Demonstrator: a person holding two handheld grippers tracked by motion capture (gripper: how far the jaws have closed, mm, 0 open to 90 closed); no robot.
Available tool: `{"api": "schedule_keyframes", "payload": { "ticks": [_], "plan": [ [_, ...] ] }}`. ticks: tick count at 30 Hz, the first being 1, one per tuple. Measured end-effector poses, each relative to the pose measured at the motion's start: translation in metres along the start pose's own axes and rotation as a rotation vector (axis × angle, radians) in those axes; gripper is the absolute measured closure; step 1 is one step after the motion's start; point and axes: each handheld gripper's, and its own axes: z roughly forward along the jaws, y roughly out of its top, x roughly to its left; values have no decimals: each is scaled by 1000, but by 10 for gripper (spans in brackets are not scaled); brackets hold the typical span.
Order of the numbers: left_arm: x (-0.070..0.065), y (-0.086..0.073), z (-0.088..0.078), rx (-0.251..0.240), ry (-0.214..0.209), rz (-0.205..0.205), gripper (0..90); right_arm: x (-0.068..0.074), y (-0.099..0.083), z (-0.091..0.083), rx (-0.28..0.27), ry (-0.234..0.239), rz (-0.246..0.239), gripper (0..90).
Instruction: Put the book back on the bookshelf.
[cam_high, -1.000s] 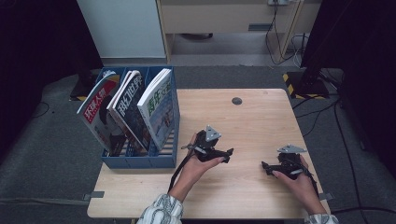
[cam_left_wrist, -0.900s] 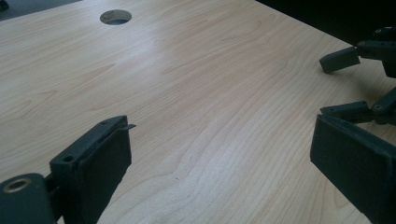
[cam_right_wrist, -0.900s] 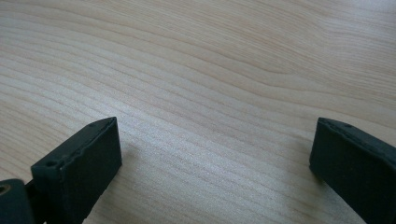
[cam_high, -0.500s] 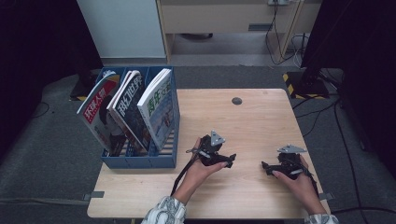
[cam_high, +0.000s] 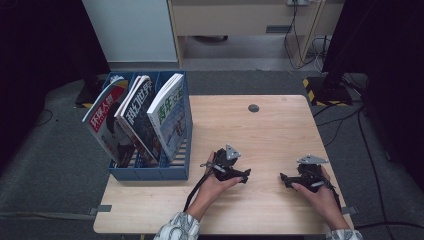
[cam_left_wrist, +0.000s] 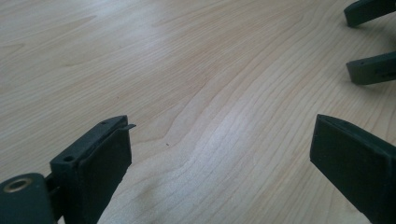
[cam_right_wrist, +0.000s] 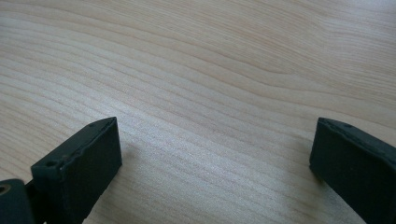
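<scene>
Pale-grained worktop (cam_high: 250, 130) is lying bare under both hands; left gripper (cam_left_wrist: 219, 154) and right gripper (cam_right_wrist: 215, 154) are resting low, jaws wide.

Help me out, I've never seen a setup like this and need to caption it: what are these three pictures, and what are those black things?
A person sits at a wooden table and holds a hand-operated two-jaw gripper in each hand: the left gripper and the right gripper. The high view looks down from above the person. The other two come from cameras riding on the grippers, looking along their black jaws. Both grippers stand open just above bare wood and hold nothing; the left gripper view also catches the other gripper's jaws at its top right. At the table's left side stands a blue file rack holding three magazines. A small dark round spot lies near the far edge.
</scene>
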Motion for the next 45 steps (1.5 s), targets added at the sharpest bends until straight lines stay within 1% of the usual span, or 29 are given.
{"api": "schedule_keyframes", "payload": {
  "ticks": [3,4,10,15,21,25,27,30,32,35,38,41,45],
  "plan": [
    [2,-3,2,17,12,4,52,0,0,0,0,0,0,25],
    [2,-4,2,16,12,-1,52,0,0,0,-1,-1,2,25],
    [6,-8,3,28,21,-3,52,0,0,0,0,0,-1,25],
    [11,-10,4,38,39,-5,52,0,0,0,-1,-1,2,25],
    [20,-10,6,33,60,-17,54,0,0,0,0,1,-1,24],
    [23,-10,8,32,63,-20,54,0,0,0,-1,2,1,23],
    [27,-8,9,29,71,-25,55,0,0,0,0,3,-2,23],
    [29,-6,11,22,70,-29,57,0,0,0,0,2,1,23],
    [29,-5,12,31,72,-20,56,0,0,0,0,3,-1,23],
    [31,-4,14,30,72,-29,55,0,0,0,0,3,-2,22],
    [33,-4,16,29,71,-28,55,0,0,0,0,3,-1,23],
    [34,-6,19,42,80,-22,55,0,0,0,0,3,-2,22],
    [35,-8,22,57,81,-26,55,0,0,0,0,4,-2,22]
  ]
}}
